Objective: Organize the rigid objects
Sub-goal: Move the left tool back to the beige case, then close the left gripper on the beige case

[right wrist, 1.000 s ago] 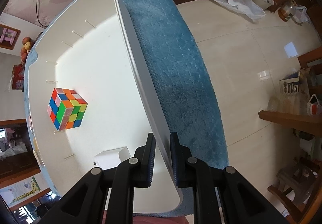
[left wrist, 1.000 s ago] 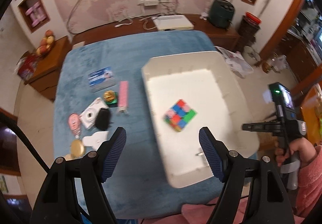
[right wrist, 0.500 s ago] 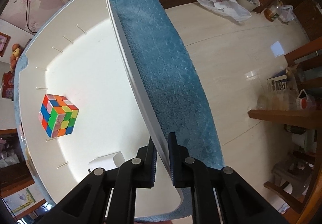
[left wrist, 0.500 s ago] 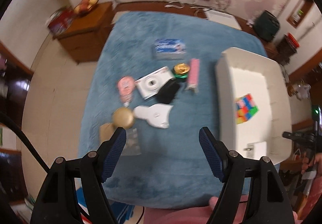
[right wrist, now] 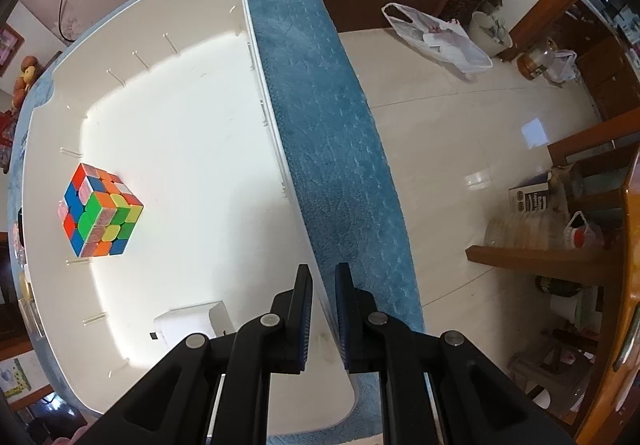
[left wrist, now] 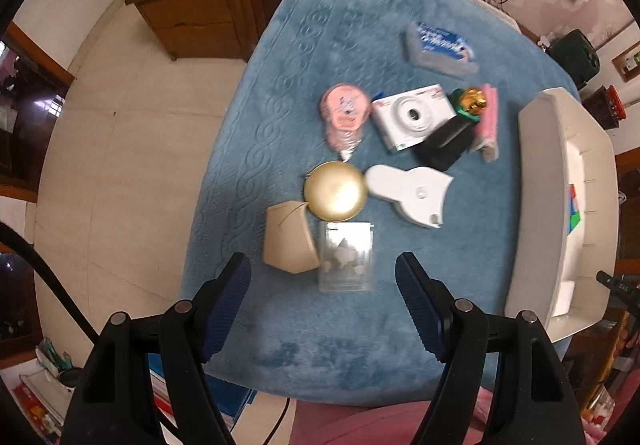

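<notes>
My right gripper (right wrist: 323, 273) is shut on the right wall of the white bin (right wrist: 264, 97), one finger inside and one outside. Inside the bin lie a colourful puzzle cube (right wrist: 100, 211) and a small white block (right wrist: 192, 323). My left gripper (left wrist: 323, 285) hangs open and empty above a cluster on the blue cloth: a clear packet (left wrist: 347, 259), a tan box (left wrist: 287, 243), a gold disc (left wrist: 335, 191), a white flat piece (left wrist: 412, 193), a white camera (left wrist: 412, 115), a black item (left wrist: 444, 143) and a pink round case (left wrist: 344, 115). The bin (left wrist: 536, 205) stands to the right.
Farther back on the cloth lie a blue-white pack (left wrist: 442, 47), a pink bar (left wrist: 489, 121) and a gold-green ornament (left wrist: 470, 103). A wooden cabinet (left wrist: 192, 1) stands at the far left. Tiled floor (right wrist: 460, 149) and wooden furniture lie right of the table edge.
My left gripper swung left from over the bin to above the cluster of small items and came lower, still open. The right gripper stayed clamped on the bin wall.
</notes>
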`<state>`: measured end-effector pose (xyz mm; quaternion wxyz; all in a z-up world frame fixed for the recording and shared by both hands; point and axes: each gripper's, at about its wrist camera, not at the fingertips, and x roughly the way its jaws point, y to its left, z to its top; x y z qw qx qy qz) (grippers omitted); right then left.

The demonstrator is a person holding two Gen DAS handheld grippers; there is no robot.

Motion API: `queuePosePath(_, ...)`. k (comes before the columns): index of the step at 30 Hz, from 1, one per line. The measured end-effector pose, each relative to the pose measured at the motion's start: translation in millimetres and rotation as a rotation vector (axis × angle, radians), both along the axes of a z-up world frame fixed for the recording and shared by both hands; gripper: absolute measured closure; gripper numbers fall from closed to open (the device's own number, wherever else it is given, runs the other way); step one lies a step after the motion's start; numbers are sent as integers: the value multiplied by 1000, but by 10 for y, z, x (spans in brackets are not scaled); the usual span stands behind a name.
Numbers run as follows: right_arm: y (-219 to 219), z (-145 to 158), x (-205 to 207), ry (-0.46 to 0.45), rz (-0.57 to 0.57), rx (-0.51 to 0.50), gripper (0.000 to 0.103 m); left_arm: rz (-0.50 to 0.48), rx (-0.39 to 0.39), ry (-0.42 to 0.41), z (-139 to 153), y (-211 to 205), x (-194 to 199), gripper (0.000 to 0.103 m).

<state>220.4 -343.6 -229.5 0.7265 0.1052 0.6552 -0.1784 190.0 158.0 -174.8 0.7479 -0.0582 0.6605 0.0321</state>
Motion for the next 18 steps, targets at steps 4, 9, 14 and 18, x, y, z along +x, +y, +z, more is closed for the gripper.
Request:
queuePosePath(4,46,-7,19,9,-6,-32,90,14,-18,34,-166,160,51,25)
queuePosePath(9,137,12,44,21,-14,-60,89,23,-55,87,-372,312,113,25)
queuePosePath(14,197,20,50,37,-18,-86,88,5,-60,141,-585,382,197,27)
queuePosePath(18,233,27,69,50,-26,-102,88,0,-74,168,-693,450,244,27)
